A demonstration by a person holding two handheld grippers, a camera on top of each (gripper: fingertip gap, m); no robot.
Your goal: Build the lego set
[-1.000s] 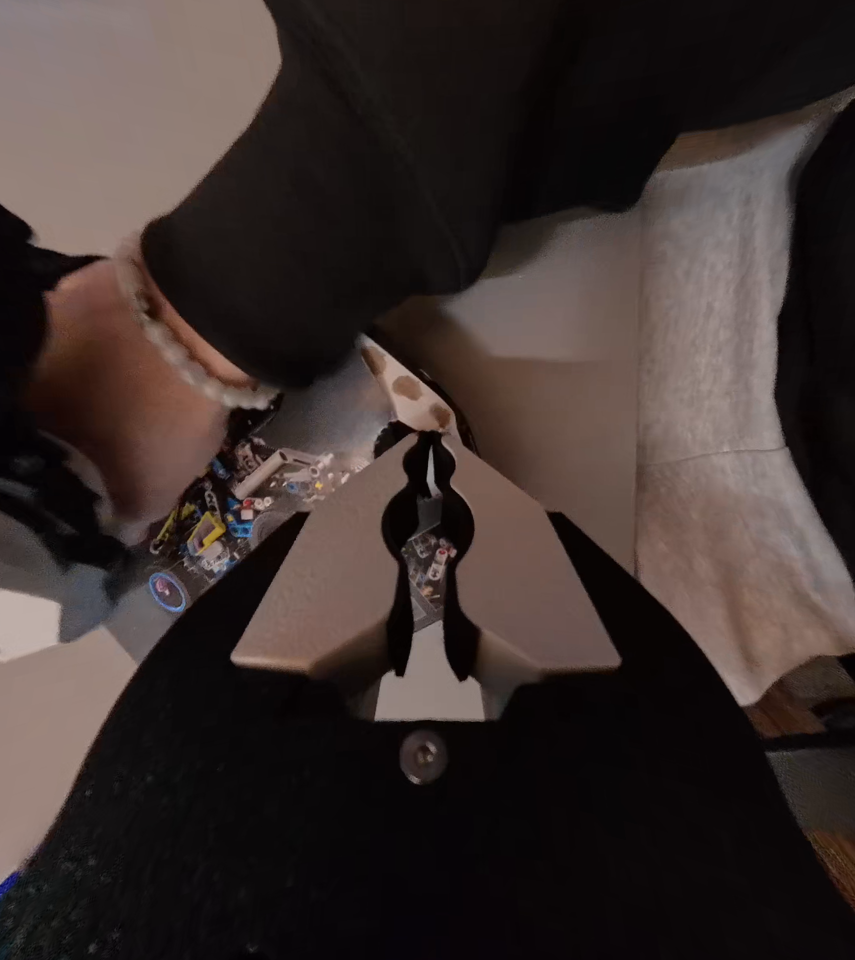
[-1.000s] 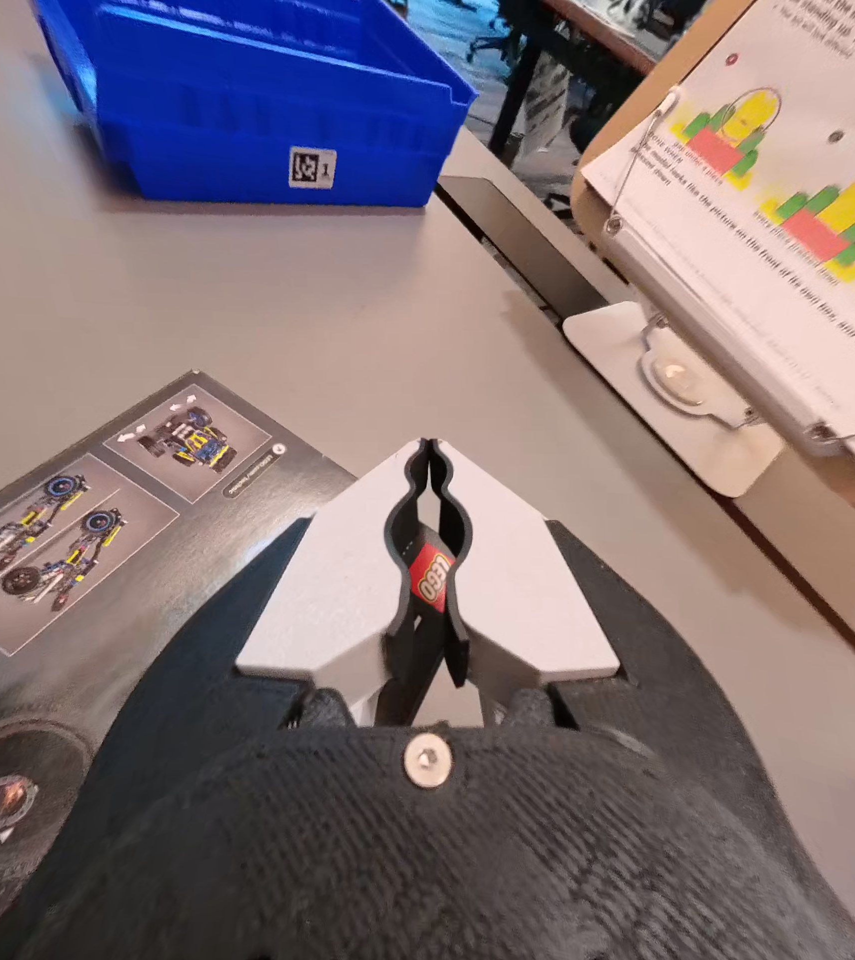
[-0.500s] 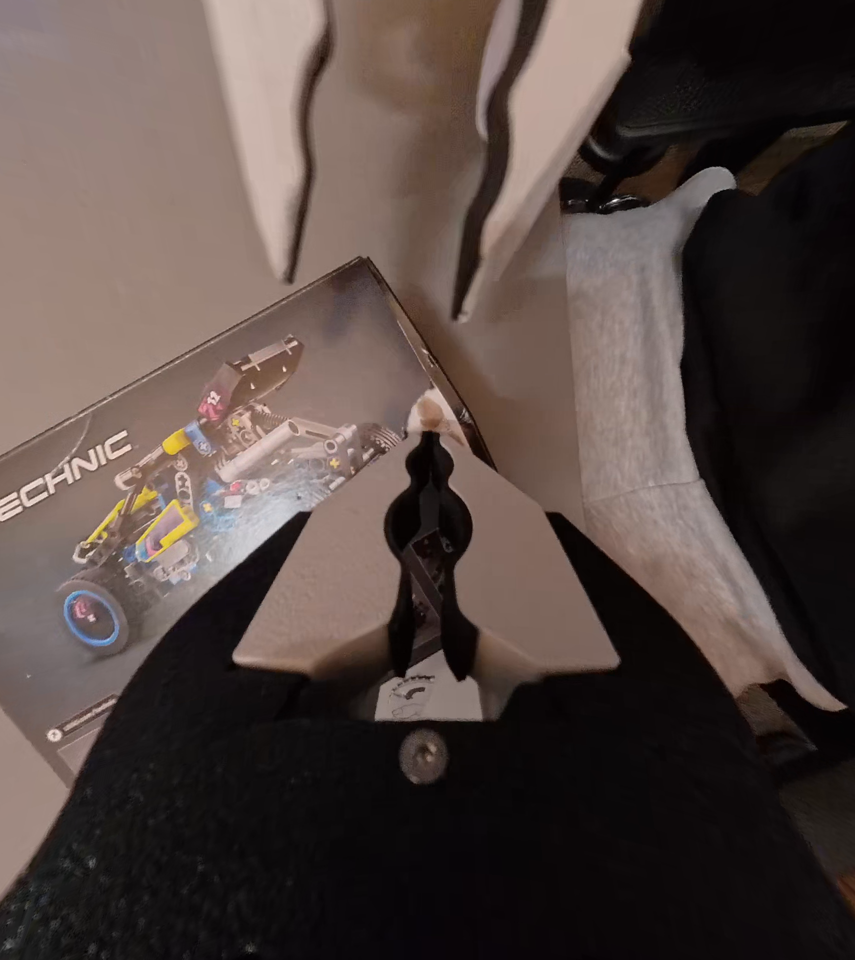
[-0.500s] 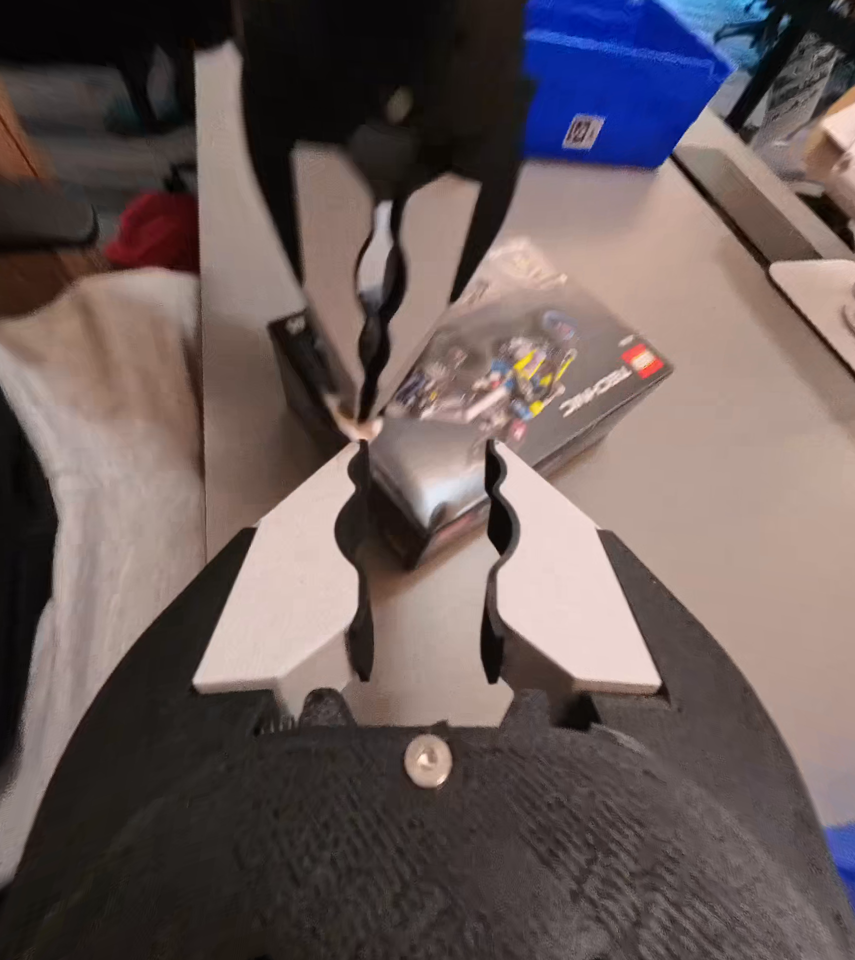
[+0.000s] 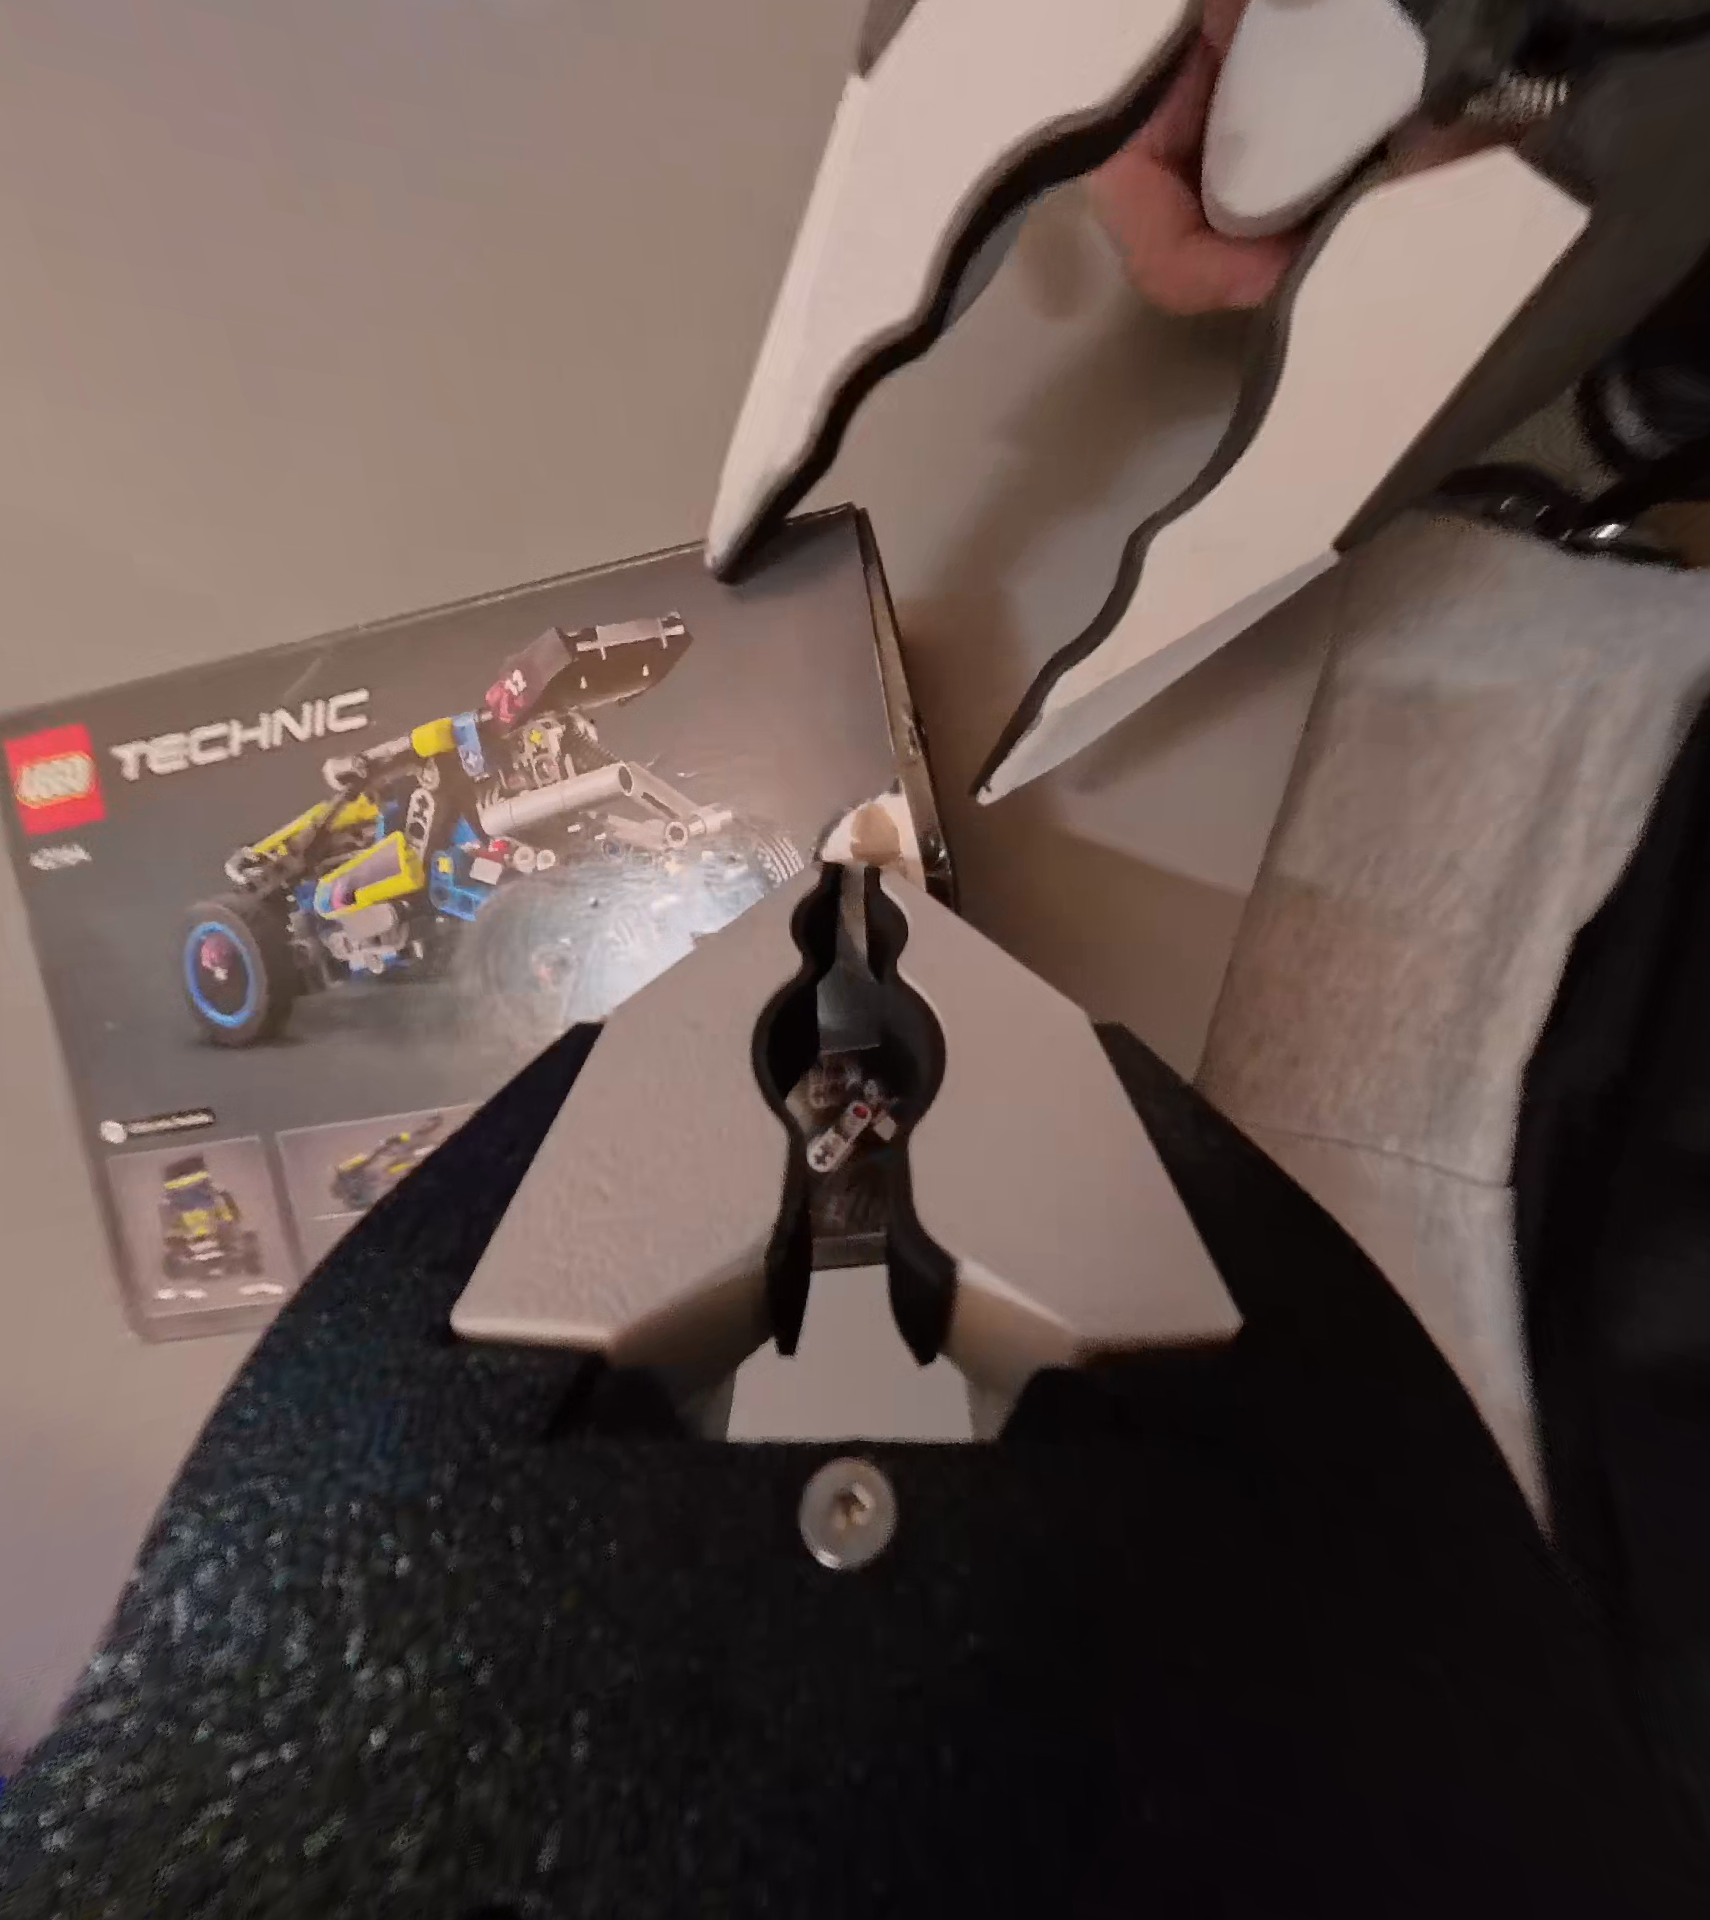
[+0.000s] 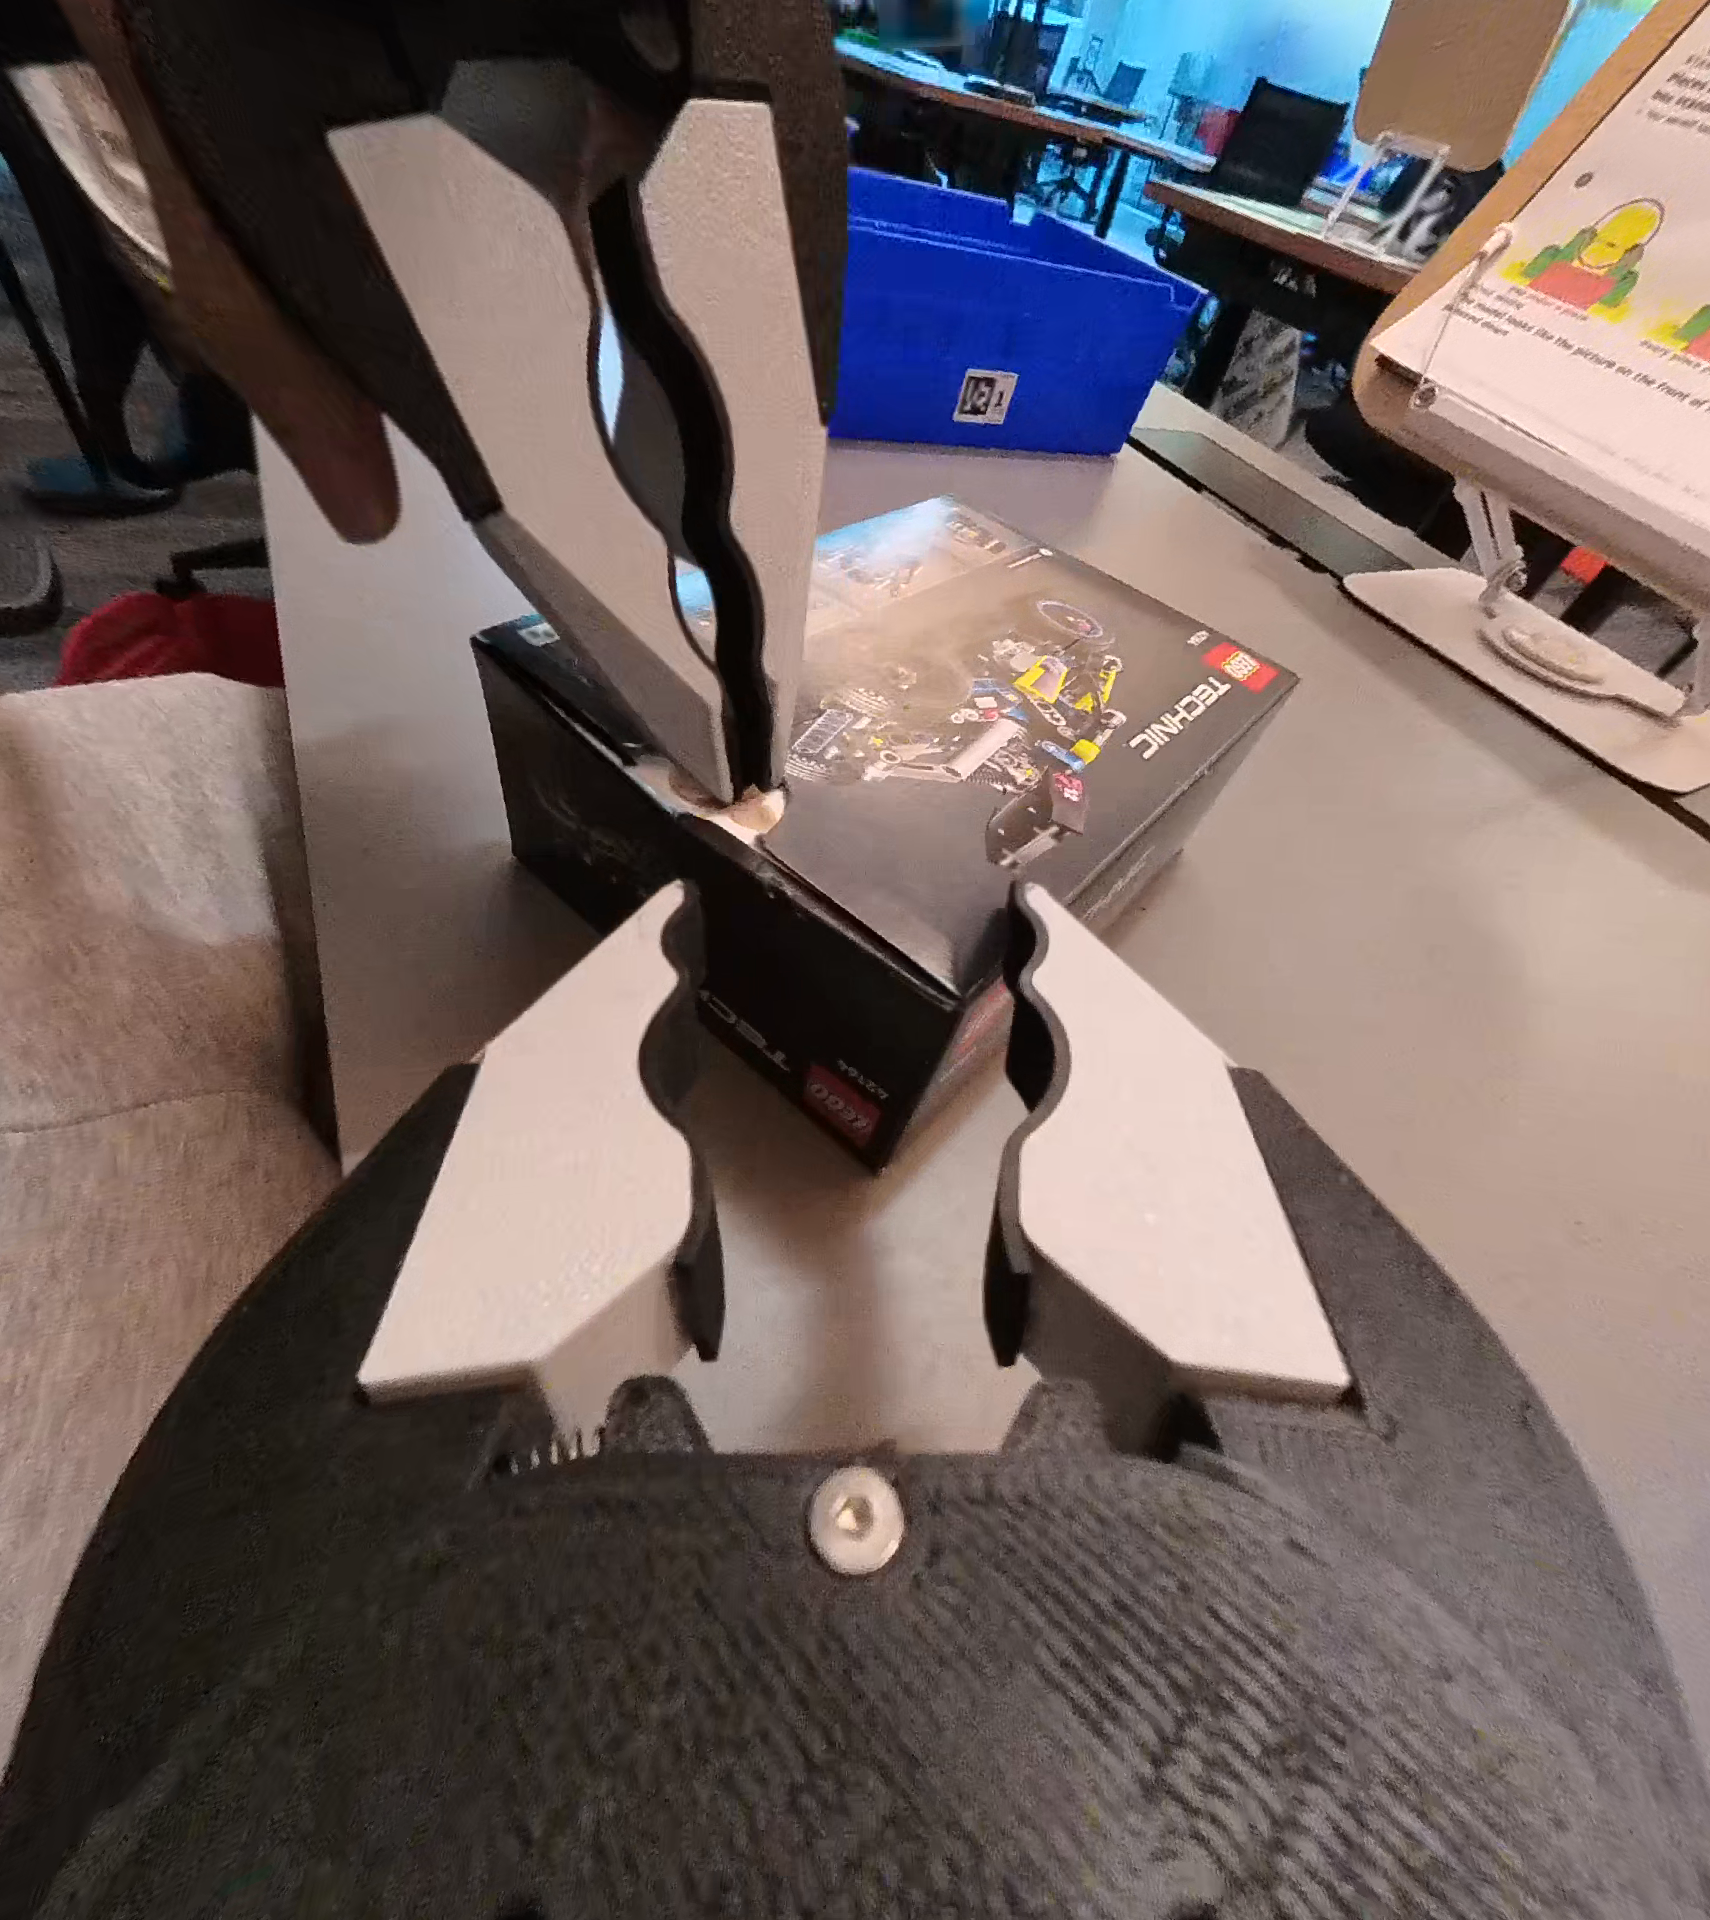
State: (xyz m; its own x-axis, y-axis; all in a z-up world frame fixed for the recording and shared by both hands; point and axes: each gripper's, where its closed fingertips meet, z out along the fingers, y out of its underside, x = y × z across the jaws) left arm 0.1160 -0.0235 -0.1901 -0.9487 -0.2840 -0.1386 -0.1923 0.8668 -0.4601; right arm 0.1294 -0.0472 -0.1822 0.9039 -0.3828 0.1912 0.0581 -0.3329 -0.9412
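Note:
The dark lego box (image 5: 415, 883) lies flat on the grey table, printed with a buggy picture; it also shows in the right wrist view (image 6: 986, 727). My left gripper (image 5: 856, 873) is shut on a torn pale cardboard flap (image 5: 866, 831) at the box's top corner near the table edge. From the right wrist view it (image 6: 747, 790) comes down on that flap (image 6: 757, 816) from above. My right gripper (image 6: 851, 904) is open, its jaws on either side of the box's near corner without gripping it. It also shows in the left wrist view (image 5: 856, 675), one tip over the box's far corner.
A blue bin (image 6: 996, 312) stands behind the box. An instruction sheet on a stand (image 6: 1609, 343) is at the right. The person's grey clothing (image 6: 51, 935) lies beyond the table's left edge (image 6: 300, 831). Bare table (image 6: 1453, 1039) extends to the right. Left and right tips are no more than a few centimetres apart.
My right gripper opened, swung round from the far side of the box and now straddles its near corner. My left gripper stayed shut on the flap.

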